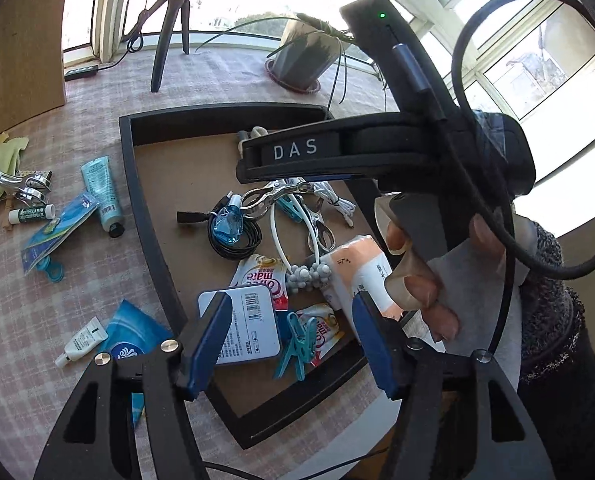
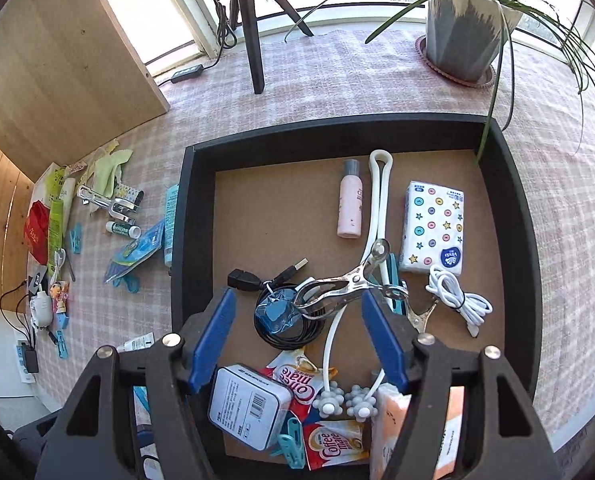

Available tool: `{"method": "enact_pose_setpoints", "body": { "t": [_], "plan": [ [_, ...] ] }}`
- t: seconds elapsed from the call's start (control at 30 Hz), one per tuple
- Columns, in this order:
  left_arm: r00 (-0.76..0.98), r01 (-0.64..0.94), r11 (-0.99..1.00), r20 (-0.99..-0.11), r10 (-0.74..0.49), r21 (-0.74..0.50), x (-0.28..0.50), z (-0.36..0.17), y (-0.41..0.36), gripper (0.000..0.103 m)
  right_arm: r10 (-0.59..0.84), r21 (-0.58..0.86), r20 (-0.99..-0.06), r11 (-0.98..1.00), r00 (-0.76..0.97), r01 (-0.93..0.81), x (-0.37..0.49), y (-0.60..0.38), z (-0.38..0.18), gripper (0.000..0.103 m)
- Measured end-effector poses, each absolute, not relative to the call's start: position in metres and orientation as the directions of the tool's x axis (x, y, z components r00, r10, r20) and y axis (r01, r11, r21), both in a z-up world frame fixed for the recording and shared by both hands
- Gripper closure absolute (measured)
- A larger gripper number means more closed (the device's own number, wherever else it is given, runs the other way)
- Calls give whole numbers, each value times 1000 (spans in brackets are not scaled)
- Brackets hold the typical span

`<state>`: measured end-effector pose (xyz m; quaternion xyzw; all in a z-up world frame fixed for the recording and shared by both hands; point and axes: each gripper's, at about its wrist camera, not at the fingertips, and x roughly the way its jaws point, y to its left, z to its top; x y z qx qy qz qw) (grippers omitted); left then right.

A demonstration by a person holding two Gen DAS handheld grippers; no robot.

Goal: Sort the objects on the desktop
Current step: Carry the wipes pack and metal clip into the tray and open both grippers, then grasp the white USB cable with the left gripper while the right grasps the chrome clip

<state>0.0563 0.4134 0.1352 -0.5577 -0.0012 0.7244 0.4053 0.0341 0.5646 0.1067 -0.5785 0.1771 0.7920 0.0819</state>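
A black tray [image 2: 181, 240] with a cardboard floor holds several sorted things: a pink bottle [image 2: 350, 204], a star-print tissue pack [image 2: 433, 228], a white cable [image 2: 457, 300], a black cable coil [image 2: 281, 332], a metal clip [image 2: 345, 284], a white tin [image 1: 253, 320] and Coffee mate sachets [image 2: 333, 444]. My left gripper [image 1: 295, 340] hangs open over the tin and a teal peg [image 1: 297, 344], gripping nothing. My right gripper [image 2: 297, 344] is open above the coil, empty. Left of the tray lie a teal tube [image 1: 101, 192], a lip balm [image 1: 31, 214] and another metal clip [image 1: 17, 186].
A potted plant [image 2: 461, 40] stands behind the tray, its leaves drooping over the far right corner. A tripod [image 2: 253, 40] and a wooden board [image 2: 57, 60] stand at the back left. A person's hand [image 1: 413, 276] holds the other gripper over the tray's right side.
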Motion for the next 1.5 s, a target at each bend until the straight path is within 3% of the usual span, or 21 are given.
{"method": "enact_pose_setpoints", "body": {
  "t": [0.4, 0.53, 0.67, 0.9, 1.13, 1.33, 1.5],
  "plan": [
    [-202, -464, -812, -850, 487, -355, 12, 122, 337, 46, -133, 220, -882, -964, -452, -146, 17, 520, 116, 38],
    [-237, -390, -863, -870, 431, -321, -12, 114, 297, 55, -74, 109, -876, -993, -477, -46, 5, 496, 116, 38],
    [-288, -332, -908, -889, 357, -257, -35, 108, 254, 57, -66, 77, -882, -997, -466, -4, -16, 480, 112, 40],
    [-306, -249, -962, -934, 184, -109, -81, 86, 182, 68, -104, 32, -893, -985, -437, 169, -59, 427, 107, 46],
    [-264, -270, -963, -962, 76, -2, -111, 60, 143, 73, -151, 39, -922, -953, -356, 301, -111, 378, 81, 46],
    [-243, -305, -950, -970, 18, 59, -120, 43, 140, 73, -169, 64, -927, -951, -335, 303, -144, 360, 61, 46],
    [-219, -293, -956, -975, 31, 35, -123, 30, 133, 73, -189, 79, -933, -938, -306, 338, -156, 345, 48, 46]
  ]
}}
